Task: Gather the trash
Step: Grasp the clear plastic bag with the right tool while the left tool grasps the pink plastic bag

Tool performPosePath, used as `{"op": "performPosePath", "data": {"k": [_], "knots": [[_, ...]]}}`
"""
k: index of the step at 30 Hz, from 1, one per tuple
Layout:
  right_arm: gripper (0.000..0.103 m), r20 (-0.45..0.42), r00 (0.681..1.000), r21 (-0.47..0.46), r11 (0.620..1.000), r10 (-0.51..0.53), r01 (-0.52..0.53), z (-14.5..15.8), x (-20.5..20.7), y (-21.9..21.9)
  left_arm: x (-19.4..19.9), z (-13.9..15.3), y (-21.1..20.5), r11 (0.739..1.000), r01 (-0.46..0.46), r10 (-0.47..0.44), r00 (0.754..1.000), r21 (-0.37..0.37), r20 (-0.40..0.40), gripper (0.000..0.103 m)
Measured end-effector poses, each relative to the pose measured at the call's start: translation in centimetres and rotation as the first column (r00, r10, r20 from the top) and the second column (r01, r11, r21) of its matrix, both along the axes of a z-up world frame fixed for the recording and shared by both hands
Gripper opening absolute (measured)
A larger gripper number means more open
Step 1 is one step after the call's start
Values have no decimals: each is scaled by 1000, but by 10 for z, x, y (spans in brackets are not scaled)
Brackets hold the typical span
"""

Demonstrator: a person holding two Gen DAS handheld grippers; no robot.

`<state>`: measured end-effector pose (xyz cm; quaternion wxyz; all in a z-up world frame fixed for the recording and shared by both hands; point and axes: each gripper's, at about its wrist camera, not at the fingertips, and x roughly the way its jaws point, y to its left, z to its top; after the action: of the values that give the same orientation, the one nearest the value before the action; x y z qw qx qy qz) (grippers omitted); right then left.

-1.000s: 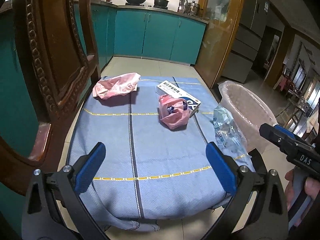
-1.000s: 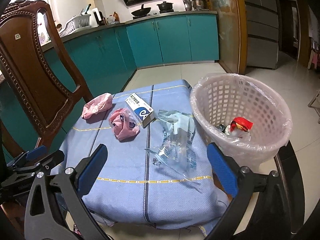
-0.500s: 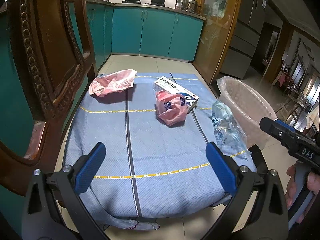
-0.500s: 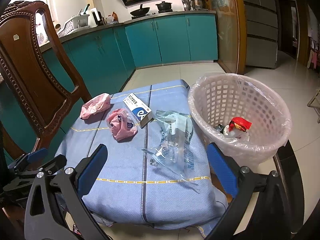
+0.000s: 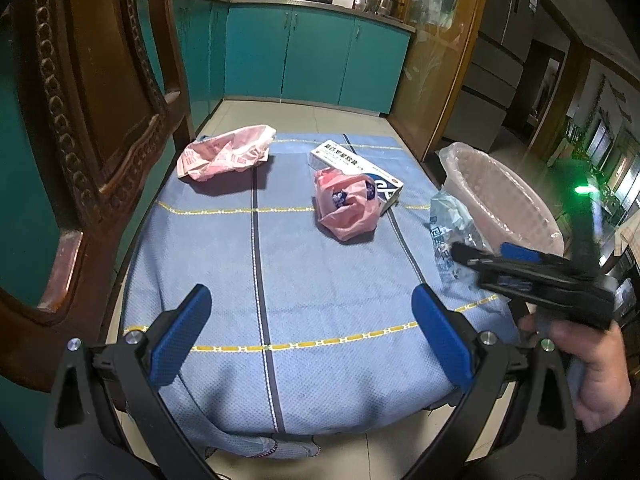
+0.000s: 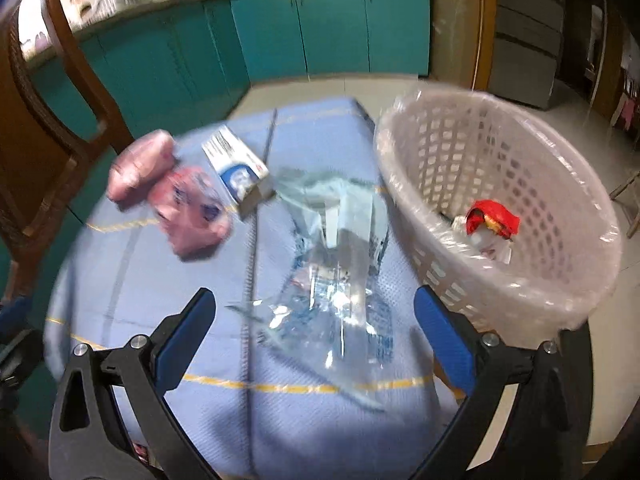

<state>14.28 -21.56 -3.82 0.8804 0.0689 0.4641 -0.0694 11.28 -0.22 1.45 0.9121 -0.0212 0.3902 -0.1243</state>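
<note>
Our right gripper (image 6: 314, 332), jaws wide and empty, faces the clear plastic bag (image 6: 336, 264) lying lengthwise straight ahead, nearer than our left.

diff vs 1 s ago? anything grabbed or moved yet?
The right tool has pushed forward and down toward the clear plastic bag, jaws open, with the view motion-blurred. Nothing was grabbed or released. The left tool stays open and hovering. The pink bags, medicine box and basket are unmoved.
</note>
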Motion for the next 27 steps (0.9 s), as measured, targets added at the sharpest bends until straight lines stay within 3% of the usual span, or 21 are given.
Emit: {"op": "performPosePath", "data": {"k": [1, 3, 5, 8, 12, 17, 22, 25, 26, 27], "knots": [[87, -18, 1000, 6, 1000, 11, -11, -6, 4, 0, 1, -1, 0, 1000, 1, -1, 1000, 2, -1, 100], [55, -62, 998, 15, 999, 32, -31, -15, 9, 1, 1, -1, 0, 1000, 2, -2, 1000, 4, -2, 100], [46, -77, 996, 26, 998, 50, -48, -15, 7, 3, 1, -1, 0, 1000, 2, -2, 1000, 2, -3, 100], [36, -12, 997, 46, 996, 74, -73, 6, -3, 6, 2, -3, -2, 1000, 3, -3, 1000, 2, -6, 100], [32, 144, 986, 132, 986, 83, -102, 51, -28, 2, 7, -8, -5, 1000, 10, -10, 1000, -13, -21, 100], [32, 301, 950, 107, 987, 83, -120, 91, -54, -2, 39, -13, -26, 999, 35, -35, 999, -3, -30, 100], [32, 287, 958, 154, 985, 30, -77, 85, -50, -22, 92, -26, -52, 998, 63, -65, 994, -22, -82, 100], [32, 284, 959, 169, 983, 23, -74, 83, -51, -27, 115, -30, -72, 995, 98, -96, 994, 23, -60, 99], [32, 284, 959, 171, 982, 24, -75, 82, -51, -26, 123, -33, -78, 993, 110, -107, 992, 45, -60, 96], [32, 282, 959, 173, 982, 24, -76, 82, -50, -26, 131, -38, -81, 992, 115, -110, 991, 57, -77, 80]]}}
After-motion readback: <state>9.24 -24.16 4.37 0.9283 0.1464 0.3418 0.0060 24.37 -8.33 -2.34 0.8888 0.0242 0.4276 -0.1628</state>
